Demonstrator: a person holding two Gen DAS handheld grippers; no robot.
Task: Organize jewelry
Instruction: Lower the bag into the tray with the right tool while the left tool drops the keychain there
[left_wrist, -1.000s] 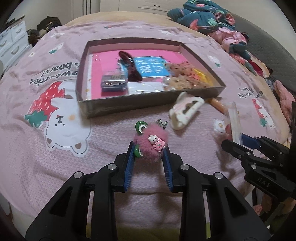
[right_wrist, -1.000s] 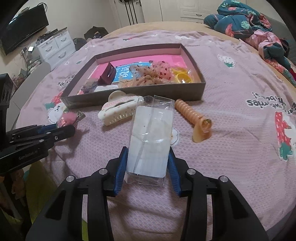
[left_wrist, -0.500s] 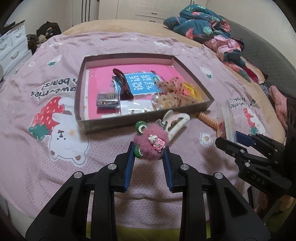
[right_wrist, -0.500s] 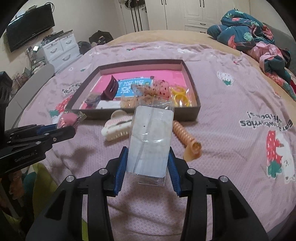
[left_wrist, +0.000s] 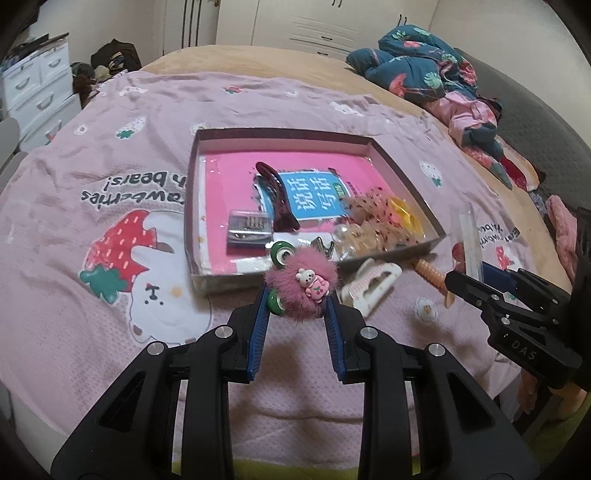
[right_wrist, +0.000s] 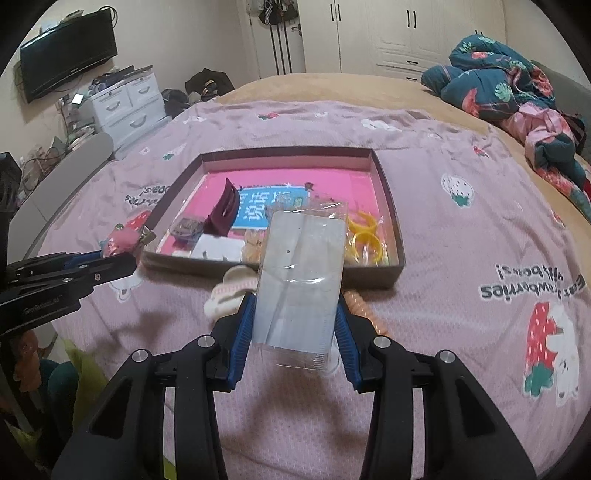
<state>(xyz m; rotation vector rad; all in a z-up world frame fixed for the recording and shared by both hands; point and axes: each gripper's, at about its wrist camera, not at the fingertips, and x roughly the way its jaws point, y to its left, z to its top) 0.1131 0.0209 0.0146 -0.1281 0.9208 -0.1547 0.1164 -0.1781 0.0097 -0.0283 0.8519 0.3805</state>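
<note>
My left gripper (left_wrist: 297, 295) is shut on a fluffy pink pom-pom hair clip (left_wrist: 301, 286) with green beads and a small bunny charm, held above the bedspread in front of the brown tray (left_wrist: 192, 206). My right gripper (right_wrist: 295, 314) is shut on a clear plastic packet (right_wrist: 301, 280), held above the bedspread before the tray (right_wrist: 389, 218). The tray holds a dark red hair clip (left_wrist: 275, 199), a blue card, a small silver box (left_wrist: 249, 230), beige scrunchies and yellow rings (right_wrist: 364, 236).
A white claw clip (left_wrist: 371, 286) and an orange spiral hair tie (left_wrist: 432, 275) lie on the pink bedspread just in front of the tray. Crumpled clothes (right_wrist: 517, 96) lie at the far right. White drawers (right_wrist: 125, 107) stand left of the bed.
Both grippers have risen and pulled back from the bed with their items still held; the tray and loose clips now look farther away.
</note>
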